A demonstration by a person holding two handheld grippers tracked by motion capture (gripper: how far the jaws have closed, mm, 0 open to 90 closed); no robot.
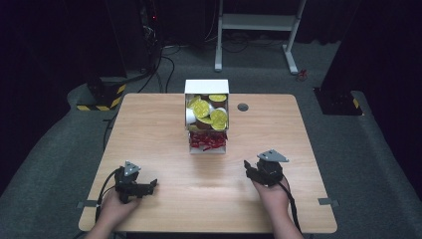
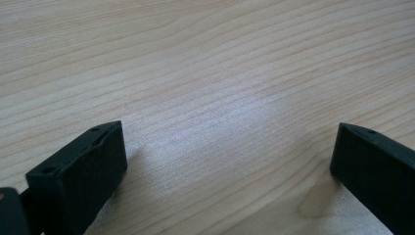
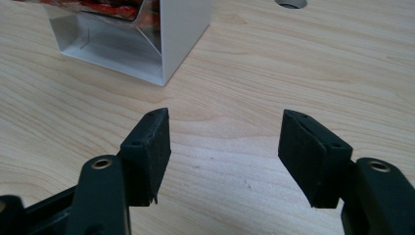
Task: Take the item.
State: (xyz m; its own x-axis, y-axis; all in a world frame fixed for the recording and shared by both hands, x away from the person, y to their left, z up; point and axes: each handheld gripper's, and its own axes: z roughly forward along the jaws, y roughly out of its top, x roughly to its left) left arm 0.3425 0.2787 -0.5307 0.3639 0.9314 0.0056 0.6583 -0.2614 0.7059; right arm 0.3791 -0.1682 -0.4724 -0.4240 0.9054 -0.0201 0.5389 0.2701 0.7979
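A white open-fronted box (image 1: 206,86) stands at the middle of the wooden table (image 1: 149,129). Its upper shelf holds several yellow-lidded cups (image 1: 209,112), and red packets (image 1: 208,142) fill the tray below. My left gripper (image 1: 152,184) rests low at the table's near left and points right. In the left gripper view this gripper (image 2: 225,142) is open over bare wood. My right gripper (image 1: 247,166) is held at the near right and points toward the box. In the right gripper view it (image 3: 225,132) is open with nothing between the jaws, and the box's corner (image 3: 181,39) stands ahead to the left.
A round cable hole (image 1: 243,107) sits in the tabletop right of the box and shows again as the cable hole (image 3: 291,3) in the right gripper view. Beyond the table stand a white frame (image 1: 259,22) and dark equipment on grey carpet. A cable trails from each gripper.
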